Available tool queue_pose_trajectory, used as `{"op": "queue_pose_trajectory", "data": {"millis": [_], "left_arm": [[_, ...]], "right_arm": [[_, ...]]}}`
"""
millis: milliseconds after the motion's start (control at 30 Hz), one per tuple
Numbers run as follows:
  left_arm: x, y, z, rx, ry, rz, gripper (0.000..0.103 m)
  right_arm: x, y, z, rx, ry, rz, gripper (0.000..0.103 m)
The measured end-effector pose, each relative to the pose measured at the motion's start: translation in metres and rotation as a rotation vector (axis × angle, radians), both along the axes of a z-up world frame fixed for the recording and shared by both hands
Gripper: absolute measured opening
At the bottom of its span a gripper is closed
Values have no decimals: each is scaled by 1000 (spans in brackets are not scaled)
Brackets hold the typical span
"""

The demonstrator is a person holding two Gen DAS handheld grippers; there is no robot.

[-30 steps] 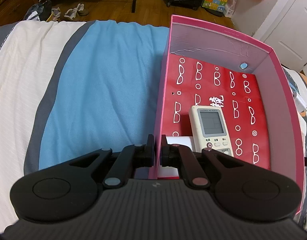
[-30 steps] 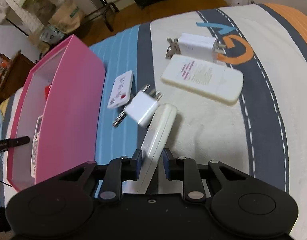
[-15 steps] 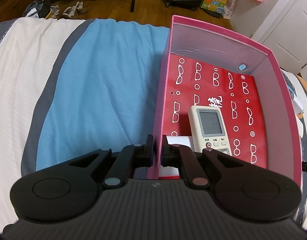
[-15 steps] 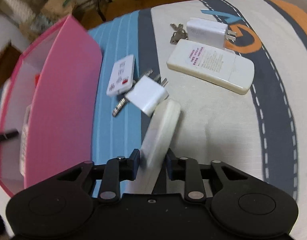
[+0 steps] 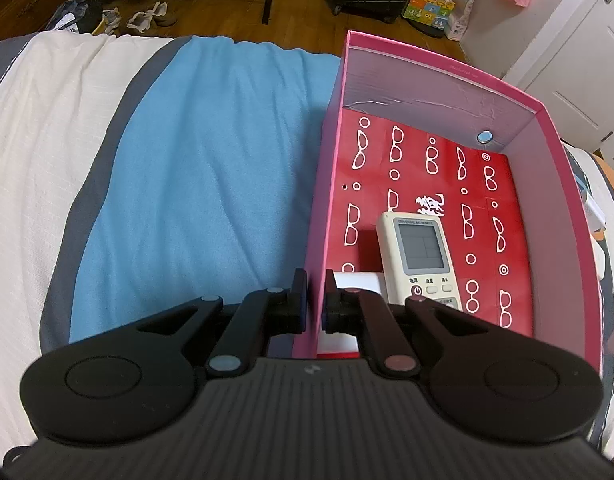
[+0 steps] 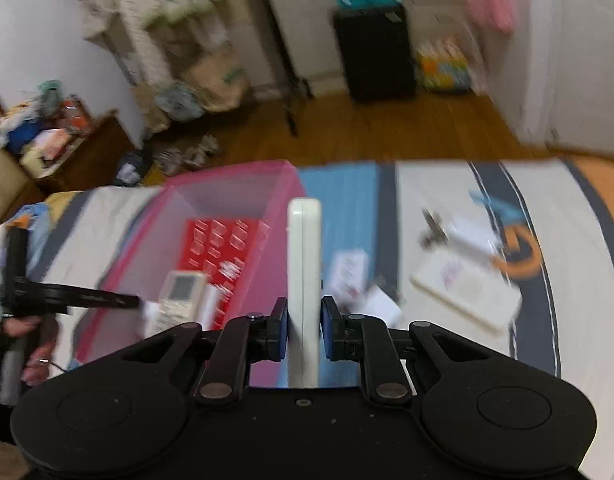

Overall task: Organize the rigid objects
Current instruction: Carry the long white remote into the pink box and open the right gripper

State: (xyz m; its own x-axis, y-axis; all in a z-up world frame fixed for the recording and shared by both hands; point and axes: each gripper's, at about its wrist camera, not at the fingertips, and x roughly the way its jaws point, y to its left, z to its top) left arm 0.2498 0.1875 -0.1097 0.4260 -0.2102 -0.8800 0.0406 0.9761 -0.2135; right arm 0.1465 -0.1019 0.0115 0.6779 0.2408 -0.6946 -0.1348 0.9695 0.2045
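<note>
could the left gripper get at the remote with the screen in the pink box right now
Probably not yet: the left gripper is shut on the pink box wall. The remote lies uncovered just inside, so once it lets go the way looks free.

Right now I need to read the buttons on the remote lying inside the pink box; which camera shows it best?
The left wrist view. There the remote lies sharp and face up on the pink box's red floor, screen and buttons visible. The right wrist view shows the same remote only small and motion-blurred.
</note>
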Motion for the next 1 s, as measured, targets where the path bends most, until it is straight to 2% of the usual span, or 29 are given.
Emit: {"op": "queue_pose_trajectory", "data": {"millis": [133, 233, 300, 367, 500, 567, 733, 867, 933, 1000], "left_arm": [[0, 1, 0, -10, 7, 0, 6], [1, 2, 0, -17, 9, -3, 6], [2, 4, -1, -26, 12, 1, 7], [2, 4, -1, -27, 9, -2, 7], [1, 4, -1, -26, 5, -4, 7], [1, 4, -1, -26, 2, -6, 7], [-1, 4, -1, -27, -4, -5, 7], [-1, 3, 0, -25, -6, -7, 7], [-1, 3, 0, -25, -1, -5, 7], [0, 3, 1, -22, 0, -6, 7]], "right_arm": [[13, 35, 26, 6, -28, 157, 20], [36, 59, 34, 36, 43, 271, 20], [53, 76, 28, 5, 85, 323, 20], [68, 94, 14, -96, 104, 357, 20], [85, 122, -19, -317, 85, 408, 20], [90, 134, -31, -395, 80, 433, 20], [81, 171, -65, -749, -90, 553, 19], [90, 186, -87, -897, -175, 575, 19], [92, 188, -98, -987, -248, 595, 19], [99, 186, -104, -995, -250, 596, 19]]}}
